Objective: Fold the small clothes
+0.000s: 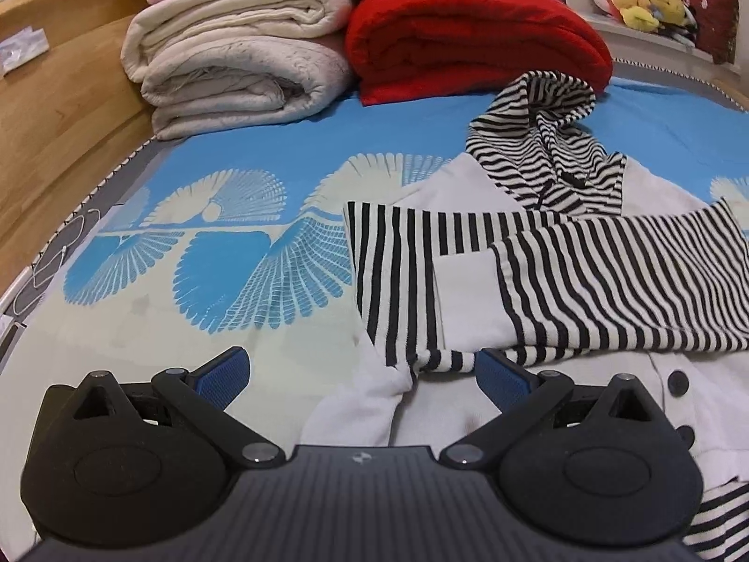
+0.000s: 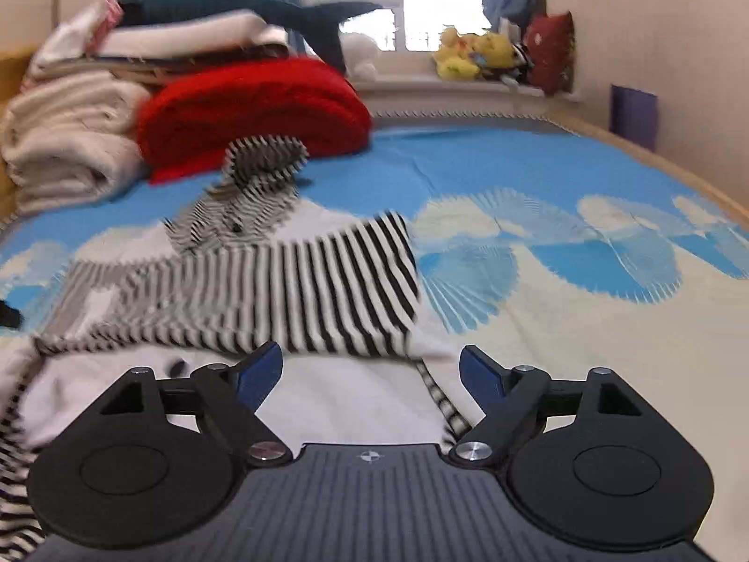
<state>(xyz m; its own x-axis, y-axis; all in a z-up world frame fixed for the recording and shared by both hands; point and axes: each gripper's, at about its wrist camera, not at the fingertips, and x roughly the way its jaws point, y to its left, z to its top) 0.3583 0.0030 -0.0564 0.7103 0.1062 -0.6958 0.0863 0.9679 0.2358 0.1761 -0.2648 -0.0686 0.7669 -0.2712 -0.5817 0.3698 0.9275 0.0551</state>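
Note:
A small white hooded jacket (image 1: 468,290) with black-and-white striped sleeves and hood lies on the blue patterned bed cover. Both striped sleeves are folded across its chest; the striped hood (image 1: 543,140) points away. My left gripper (image 1: 363,370) is open and empty, low over the jacket's lower left edge. In the right wrist view the jacket (image 2: 281,290) is blurred. My right gripper (image 2: 372,374) is open and empty, just above the jacket's lower right edge.
Folded cream blankets (image 1: 234,61) and a red blanket (image 1: 473,42) are stacked at the head of the bed. A wooden bed frame (image 1: 56,107) runs along the left. Plush toys (image 2: 482,54) sit on the window sill. The bed cover (image 2: 585,243) stretches to the right.

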